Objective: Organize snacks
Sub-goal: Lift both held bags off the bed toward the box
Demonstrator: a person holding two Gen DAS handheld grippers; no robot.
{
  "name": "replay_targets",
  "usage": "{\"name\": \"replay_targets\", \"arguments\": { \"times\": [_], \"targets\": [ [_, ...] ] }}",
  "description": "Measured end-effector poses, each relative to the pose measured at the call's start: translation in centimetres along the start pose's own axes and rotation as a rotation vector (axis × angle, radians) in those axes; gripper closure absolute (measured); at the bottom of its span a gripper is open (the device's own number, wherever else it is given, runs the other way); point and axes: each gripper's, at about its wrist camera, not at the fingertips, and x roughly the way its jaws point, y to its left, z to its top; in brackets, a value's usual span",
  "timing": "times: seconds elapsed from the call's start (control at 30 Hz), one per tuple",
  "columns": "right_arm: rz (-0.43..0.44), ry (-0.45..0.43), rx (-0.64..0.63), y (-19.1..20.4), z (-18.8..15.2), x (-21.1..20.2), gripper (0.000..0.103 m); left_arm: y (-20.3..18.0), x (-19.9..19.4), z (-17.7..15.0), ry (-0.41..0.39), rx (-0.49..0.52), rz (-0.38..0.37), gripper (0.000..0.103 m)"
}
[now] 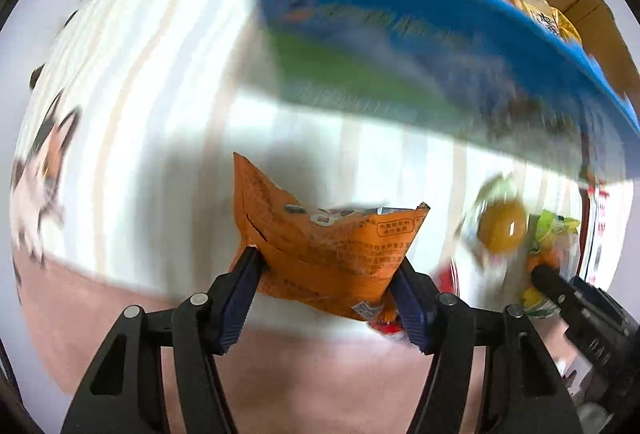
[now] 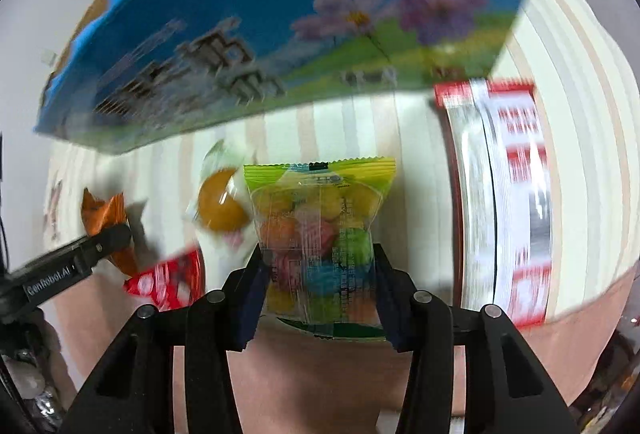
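Here, left gripper (image 1: 328,266) clamped on orange packet (image 1: 320,234), right gripper (image 2: 318,266) clamped on candy bag (image 2: 320,234) (both blurred).

Striped cloth surface (image 2: 560,46) across mid-frame, bearing blue box (image 2: 280,14) at top, red-white package (image 2: 508,194) right, yolk-coloured packet (image 2: 220,206) centre-left, red wrapper (image 2: 168,282) lower left.

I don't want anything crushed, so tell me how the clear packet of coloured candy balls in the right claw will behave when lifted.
The clear plastic packet of coloured candy balls is probably light but lumpy, since round pieces show through it. The thin film looks floppy, so it may sag beyond the right claw. Its glossy wrapper could slip.
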Motion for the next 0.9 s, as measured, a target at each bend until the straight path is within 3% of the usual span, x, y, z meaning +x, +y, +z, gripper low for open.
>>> {"name": "replay_targets", "arguments": {
  "times": [0.2, 0.37, 0.57, 0.67, 0.7, 0.8, 0.9],
  "targets": [
    [0.052, 0.094, 0.003, 0.3, -5.5, 0.0, 0.052, 1.4, -0.3, -6.4, 0.071, -0.013, -0.016, 0.048],
    [0.056, 0.166, 0.018, 1.0, -9.0, 1.8, 0.051, 1.5, 1.8, -8.5, 0.121, -0.031, -0.05, 0.045],
    [0.047, 0.169, 0.064, 0.8, -8.3, 2.6, 0.038, 1.3, 3.7, -8.1, 0.133, -0.043, -0.052, 0.037],
    [0.004, 0.15, 0.046, 1.2, -8.2, 3.5, 0.038, 2.0, 3.7, -8.6, 0.111, -0.062, -0.051, 0.04],
    [-0.008, 0.143, 0.043, 1.3, -8.3, 3.7, 0.04, 2.2, 3.4, -8.6, 0.099, -0.063, -0.045, 0.05],
    [-0.041, 0.12, 0.011, 2.2, -8.9, 3.7, 0.049, 1.1, 2.9, -9.7, 0.092, -0.048, -0.055, 0.053],
    [-0.017, 0.15, -0.002, 2.0, -9.5, 3.4, 0.049, 2.9, 1.7, -10.7, 0.132, -0.117, -0.164, 0.052]
  ]
}}
